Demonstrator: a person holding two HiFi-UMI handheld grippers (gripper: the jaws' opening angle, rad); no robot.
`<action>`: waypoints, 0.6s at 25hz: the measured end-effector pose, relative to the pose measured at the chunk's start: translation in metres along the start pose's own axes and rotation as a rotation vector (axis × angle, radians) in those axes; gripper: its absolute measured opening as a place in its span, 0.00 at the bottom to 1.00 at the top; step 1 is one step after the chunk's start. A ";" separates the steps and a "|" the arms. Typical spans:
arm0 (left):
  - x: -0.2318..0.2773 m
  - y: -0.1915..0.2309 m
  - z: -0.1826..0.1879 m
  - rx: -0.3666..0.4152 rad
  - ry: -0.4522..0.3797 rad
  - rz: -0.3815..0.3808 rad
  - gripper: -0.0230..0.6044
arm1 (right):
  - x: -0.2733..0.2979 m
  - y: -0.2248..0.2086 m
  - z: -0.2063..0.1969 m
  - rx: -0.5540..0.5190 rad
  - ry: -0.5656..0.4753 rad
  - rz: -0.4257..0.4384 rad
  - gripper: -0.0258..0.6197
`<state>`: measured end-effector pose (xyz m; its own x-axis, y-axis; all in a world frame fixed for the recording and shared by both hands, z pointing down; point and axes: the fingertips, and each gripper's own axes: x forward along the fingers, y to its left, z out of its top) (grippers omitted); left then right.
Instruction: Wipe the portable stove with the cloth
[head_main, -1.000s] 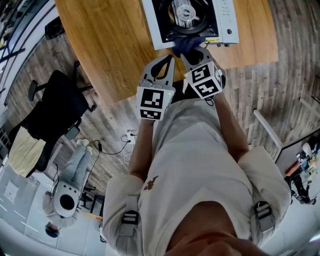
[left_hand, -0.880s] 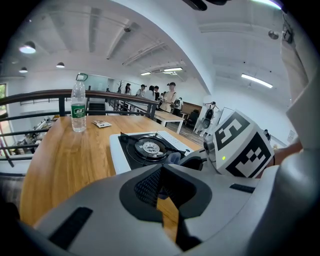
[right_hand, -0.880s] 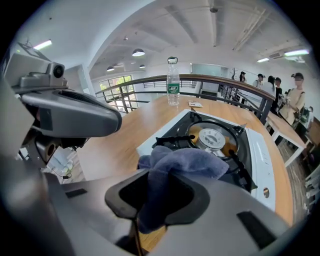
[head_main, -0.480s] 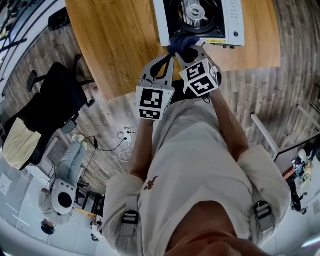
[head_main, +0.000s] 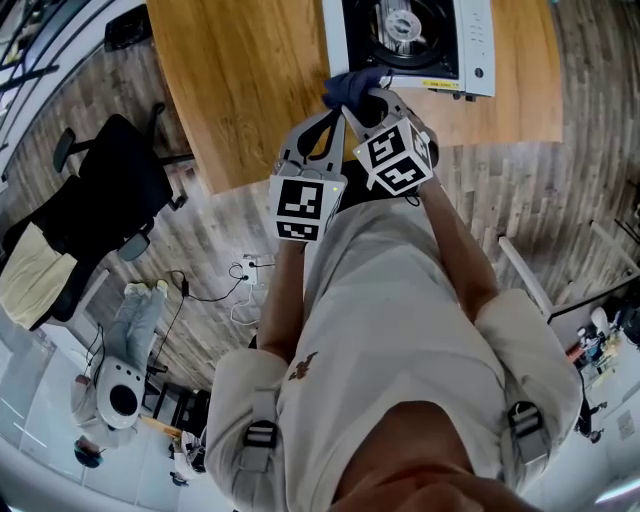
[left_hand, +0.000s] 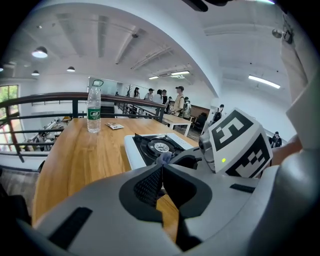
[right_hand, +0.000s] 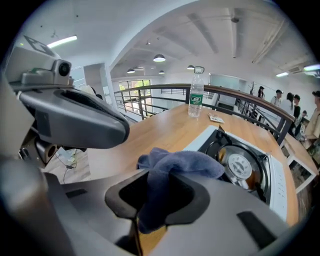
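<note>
The white portable stove with a black burner well sits on the wooden table. My right gripper is shut on a dark blue cloth, which bunches out past its jaws at the stove's near left corner. In the right gripper view the cloth fills the jaws of my right gripper, with the stove just beyond. My left gripper hovers close beside it over the table edge. It is shut and empty, and its jaws meet in the left gripper view in front of the stove.
A clear water bottle and a small flat packet stand farther along the table. A black office chair and cables are on the wood floor to the left. People stand in the far background.
Both grippers have slid left along the stove's near edge, carrying the cloth from the middle of the front edge to the near left corner.
</note>
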<state>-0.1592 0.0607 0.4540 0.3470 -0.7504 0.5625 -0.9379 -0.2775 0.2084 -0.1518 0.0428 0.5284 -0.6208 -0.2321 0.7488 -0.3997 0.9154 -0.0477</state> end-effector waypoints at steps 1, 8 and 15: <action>-0.003 0.000 0.002 0.017 -0.002 0.006 0.07 | -0.004 0.001 0.005 -0.020 -0.019 -0.004 0.20; -0.015 -0.004 0.030 0.049 -0.043 -0.048 0.26 | -0.034 0.005 0.036 -0.190 -0.125 -0.059 0.21; -0.016 -0.016 0.046 0.096 -0.032 -0.123 0.47 | -0.067 0.009 0.058 -0.348 -0.219 -0.124 0.22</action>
<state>-0.1495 0.0490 0.4047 0.4605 -0.7255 0.5115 -0.8845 -0.4232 0.1962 -0.1525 0.0475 0.4394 -0.7257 -0.3773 0.5754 -0.2523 0.9239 0.2876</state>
